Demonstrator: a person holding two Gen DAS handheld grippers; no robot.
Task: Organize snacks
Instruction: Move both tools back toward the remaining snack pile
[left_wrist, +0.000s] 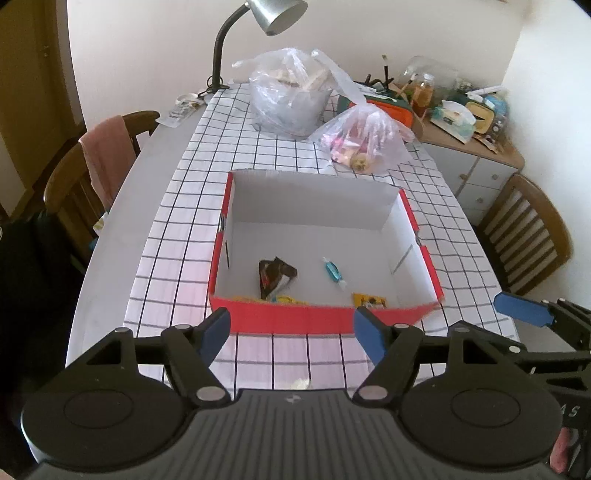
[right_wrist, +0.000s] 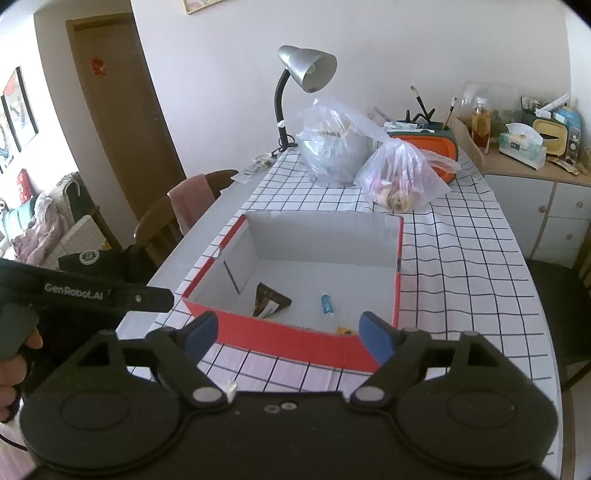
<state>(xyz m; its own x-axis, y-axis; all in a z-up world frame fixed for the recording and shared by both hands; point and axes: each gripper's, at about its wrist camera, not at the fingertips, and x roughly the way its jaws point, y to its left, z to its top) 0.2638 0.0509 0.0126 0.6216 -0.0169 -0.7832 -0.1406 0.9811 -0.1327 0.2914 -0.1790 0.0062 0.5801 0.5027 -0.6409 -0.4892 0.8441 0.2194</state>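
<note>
Both grippers hover at the near edge of the table, short of the red box (left_wrist: 288, 319). Left gripper (left_wrist: 291, 330): jaws apart, nothing between them. Right gripper (right_wrist: 286, 332): jaws spread wide, likewise empty. Inside the box lie a dark wrapper (left_wrist: 275, 275), a blue candy (left_wrist: 332, 273) and yellow packets (left_wrist: 369, 300), collected there for sorting. Beyond the box, a snack bag (left_wrist: 364, 138) rests knotted on the checked cloth (left_wrist: 177, 229), probably the next supply.

A red box (left_wrist: 295, 319) with white insides sits open on the checked desk, and in it lie a dark snack packet (left_wrist: 275, 277), a blue wrapped candy (left_wrist: 334, 273) and yellow snack packets (left_wrist: 369, 300) by the near wall.
</note>
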